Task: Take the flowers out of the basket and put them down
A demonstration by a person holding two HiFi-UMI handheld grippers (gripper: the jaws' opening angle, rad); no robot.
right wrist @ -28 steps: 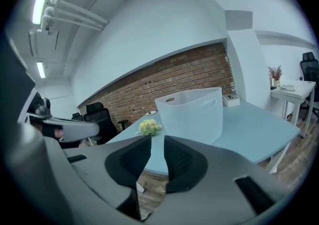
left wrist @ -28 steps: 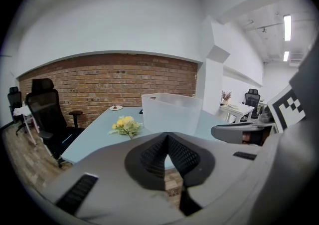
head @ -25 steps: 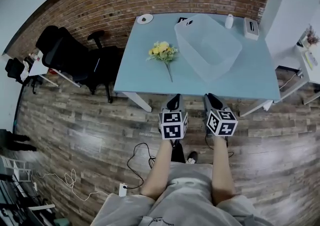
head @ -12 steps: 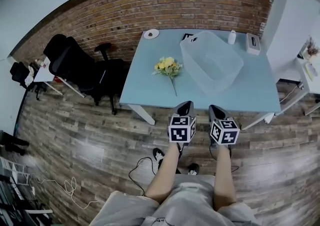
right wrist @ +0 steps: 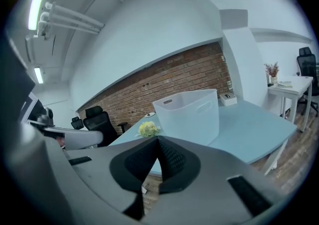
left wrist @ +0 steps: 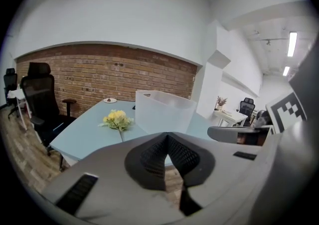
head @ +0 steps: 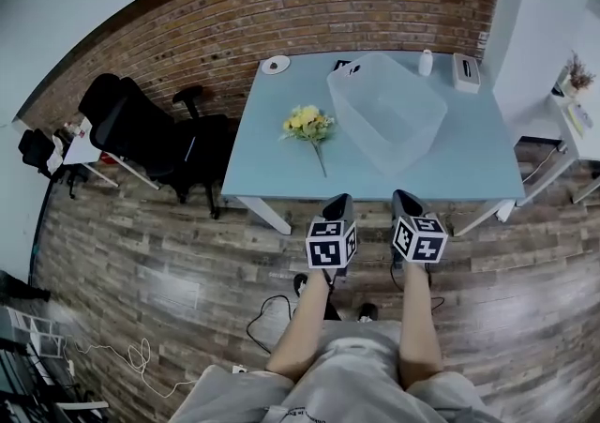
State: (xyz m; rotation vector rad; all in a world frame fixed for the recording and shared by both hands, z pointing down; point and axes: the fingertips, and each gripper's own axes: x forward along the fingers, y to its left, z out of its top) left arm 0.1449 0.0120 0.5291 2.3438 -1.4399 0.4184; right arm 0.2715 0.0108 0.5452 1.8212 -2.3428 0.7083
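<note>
A bunch of yellow flowers point(head: 307, 125) lies flat on the light blue table point(head: 469, 158), its stem pointing toward the near edge. It also shows in the left gripper view, the flowers point(left wrist: 116, 118), and in the right gripper view, the flowers point(right wrist: 148, 128). The translucent white basket point(head: 385, 110) stands just right of them and looks empty. My left gripper point(head: 341, 203) and right gripper point(head: 402, 199) hang side by side in front of the table's near edge, both shut with nothing between the jaws.
At the table's far edge stand a small plate point(head: 275, 64), a white bottle point(head: 426, 62) and a tissue box point(head: 463, 71). Black office chairs point(head: 141, 135) stand left of the table. A white desk with a dried-flower vase point(head: 574, 74) is at the right. Cables point(head: 272, 304) lie on the wood floor.
Both grippers have stayed low in front of the table's edge while the head view shifted slightly. The flowers and basket have not moved.
</note>
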